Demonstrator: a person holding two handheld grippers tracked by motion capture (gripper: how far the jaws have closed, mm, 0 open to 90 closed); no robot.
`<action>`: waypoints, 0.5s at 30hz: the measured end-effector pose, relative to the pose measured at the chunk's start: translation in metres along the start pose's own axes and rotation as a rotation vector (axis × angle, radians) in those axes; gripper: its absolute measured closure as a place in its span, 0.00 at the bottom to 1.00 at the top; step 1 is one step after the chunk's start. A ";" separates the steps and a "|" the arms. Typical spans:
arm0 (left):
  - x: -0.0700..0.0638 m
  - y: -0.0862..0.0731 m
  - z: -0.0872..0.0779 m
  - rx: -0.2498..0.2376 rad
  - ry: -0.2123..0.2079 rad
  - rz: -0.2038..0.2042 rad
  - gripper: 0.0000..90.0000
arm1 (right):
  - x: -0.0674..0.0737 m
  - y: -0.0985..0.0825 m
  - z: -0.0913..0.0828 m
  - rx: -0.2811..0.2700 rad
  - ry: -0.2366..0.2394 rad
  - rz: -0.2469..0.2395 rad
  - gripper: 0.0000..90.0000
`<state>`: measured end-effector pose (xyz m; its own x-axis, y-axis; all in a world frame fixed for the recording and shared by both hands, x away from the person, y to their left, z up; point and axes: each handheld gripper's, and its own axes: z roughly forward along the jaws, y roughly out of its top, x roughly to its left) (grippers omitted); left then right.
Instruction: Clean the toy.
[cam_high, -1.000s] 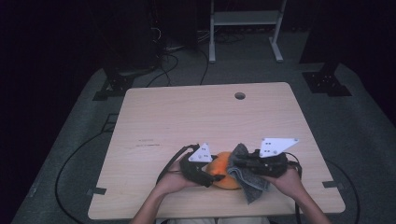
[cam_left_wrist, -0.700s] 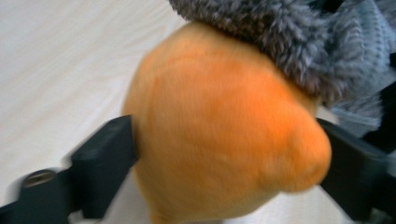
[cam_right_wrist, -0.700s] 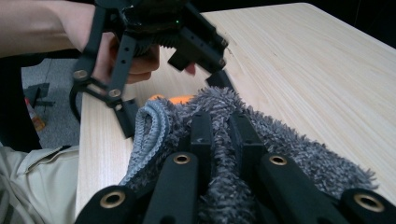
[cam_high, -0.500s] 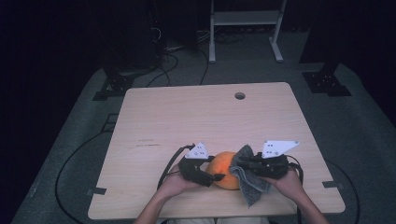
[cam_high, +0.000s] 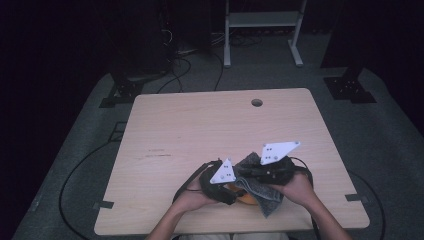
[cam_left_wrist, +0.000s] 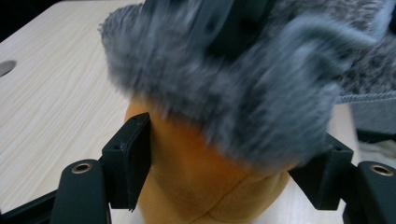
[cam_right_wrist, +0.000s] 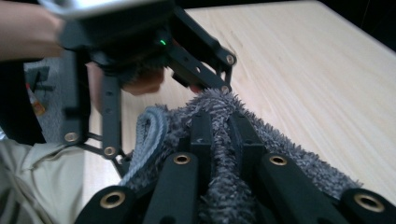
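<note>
While left gripper (cam_left_wrist: 233, 163) clamps orange object (cam_left_wrist: 205, 182), right gripper (cam_right_wrist: 219, 140) pinches grey cloth (cam_right_wrist: 289, 154).

The high view is dim; only the desk (cam_high: 200, 130) is lit, from above, and the room behind it falls into near black. This picture is soft and a little grainy. In the left gripper view the grey cloth (cam_left_wrist: 243, 79) is smeared by motion blur. In the right gripper view the near black parts are out of focus and the upper left corner is blurred.
</note>
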<state>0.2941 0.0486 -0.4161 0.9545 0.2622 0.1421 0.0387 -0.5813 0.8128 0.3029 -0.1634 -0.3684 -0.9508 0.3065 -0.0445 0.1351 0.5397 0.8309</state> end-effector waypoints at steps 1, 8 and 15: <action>0.001 -0.003 -0.002 -0.002 -0.004 -0.011 0.33 | -0.003 -0.003 0.001 -0.005 0.003 0.023 0.90; 0.009 -0.030 -0.013 0.031 -0.030 -0.087 0.34 | -0.015 -0.046 -0.015 -0.032 -0.020 0.137 0.90; 0.030 -0.021 -0.018 -0.042 -0.182 -0.294 0.13 | -0.009 -0.072 -0.021 -0.078 -0.014 0.180 0.90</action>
<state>0.3167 0.0827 -0.4190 0.9415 0.2701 -0.2015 0.3113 -0.4677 0.8273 0.2957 -0.2218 -0.4161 -0.9091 0.4040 0.1014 0.2802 0.4128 0.8666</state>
